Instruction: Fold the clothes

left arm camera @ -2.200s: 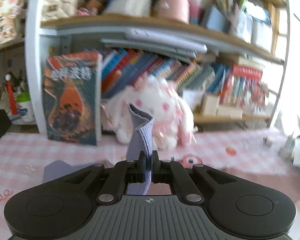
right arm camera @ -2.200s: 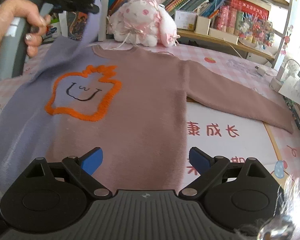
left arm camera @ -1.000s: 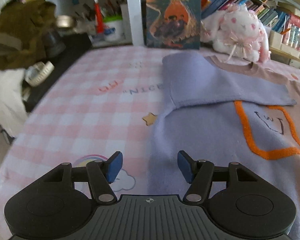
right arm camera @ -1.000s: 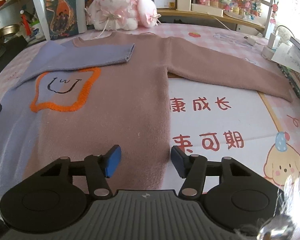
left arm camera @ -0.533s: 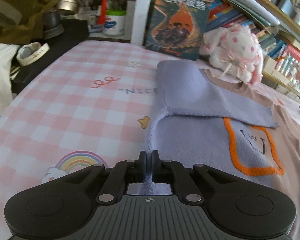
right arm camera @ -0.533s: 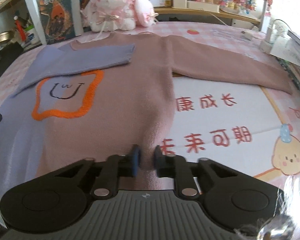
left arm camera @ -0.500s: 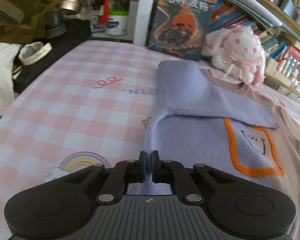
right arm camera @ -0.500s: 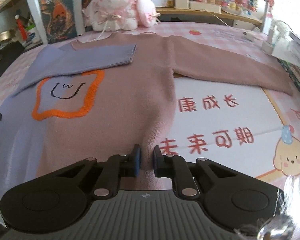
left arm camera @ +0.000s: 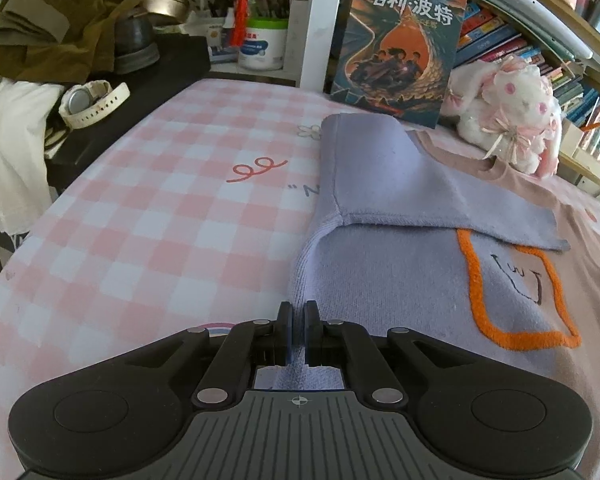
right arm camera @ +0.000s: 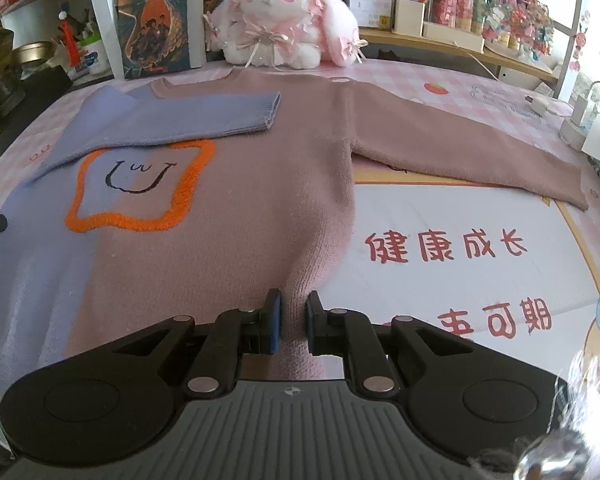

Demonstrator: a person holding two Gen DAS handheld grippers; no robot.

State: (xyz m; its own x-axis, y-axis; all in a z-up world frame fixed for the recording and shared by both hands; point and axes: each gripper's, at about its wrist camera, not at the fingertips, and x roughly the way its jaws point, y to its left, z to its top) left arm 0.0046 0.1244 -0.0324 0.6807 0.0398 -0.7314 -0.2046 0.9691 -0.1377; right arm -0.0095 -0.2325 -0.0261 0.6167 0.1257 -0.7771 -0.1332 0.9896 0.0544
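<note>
Now, sweater (right arm camera: 236, 200): flat on table (left arm camera: 148, 216), lilac sleeve (left arm camera: 400, 184) folded across chest.
Left gripper (left arm camera: 298, 330): pinching lilac hem, seemingly its corner.
Right gripper (right arm camera: 292, 320): clamped on pink hem.

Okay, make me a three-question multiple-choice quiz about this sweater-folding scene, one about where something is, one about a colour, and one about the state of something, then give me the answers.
1. Where does the folded purple sleeve lie?
A. across the sweater's chest, above the orange outline
B. hanging off the table edge
C. under the plush rabbit

2. What colour is the sleeve still stretched out to the side?
A. orange
B. dusty pink
C. green

3. What is the right gripper doing?
A. open above bare tablecloth
B. shut on the book
C. shut on the sweater's lower hem

Answers:
1 A: the sleeve crosses the chest, with its cuff near the middle.
2 B: it matches the pink half of the body.
3 C: pink knit is bunched between its closed pads.
</note>
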